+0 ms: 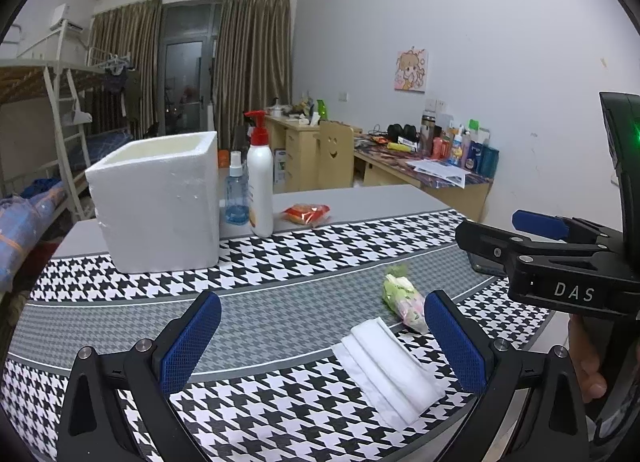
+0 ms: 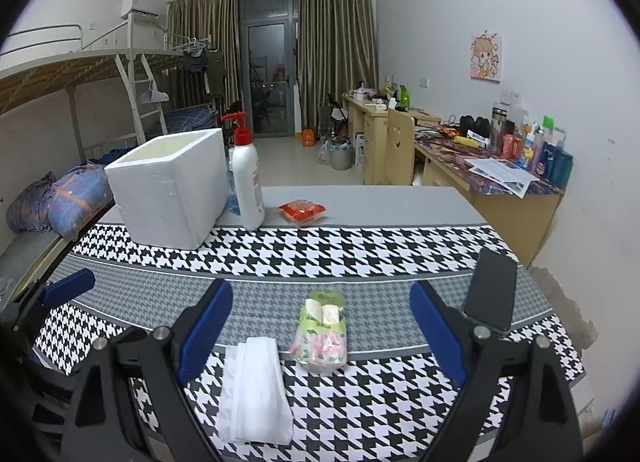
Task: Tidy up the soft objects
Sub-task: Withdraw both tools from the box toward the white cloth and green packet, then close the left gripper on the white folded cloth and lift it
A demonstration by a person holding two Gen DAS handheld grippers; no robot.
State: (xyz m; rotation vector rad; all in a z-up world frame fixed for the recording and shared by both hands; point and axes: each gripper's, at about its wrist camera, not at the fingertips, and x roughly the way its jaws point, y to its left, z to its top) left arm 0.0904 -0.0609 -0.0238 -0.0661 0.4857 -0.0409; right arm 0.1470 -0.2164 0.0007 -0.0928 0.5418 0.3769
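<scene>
Dorm-room table under houndstooth cloth [image 2: 360, 258] | left gripper [image 1: 322, 342] jaws wide, empty | right gripper [image 2: 322, 334] jaws wide, empty | folded white cloth [image 2: 256, 390] just beside green tissue pack [image 2: 322, 332], both between right jaws | foam box [image 2: 172, 189] and red-wrapped packet [image 2: 302, 211] well beyond.

a shared bedroom, like a dorm: a bunk bed [image 2: 100, 73] with a ladder, wooden desks [image 2: 500, 177] full of bottles, long curtains [image 2: 336, 49].
</scene>
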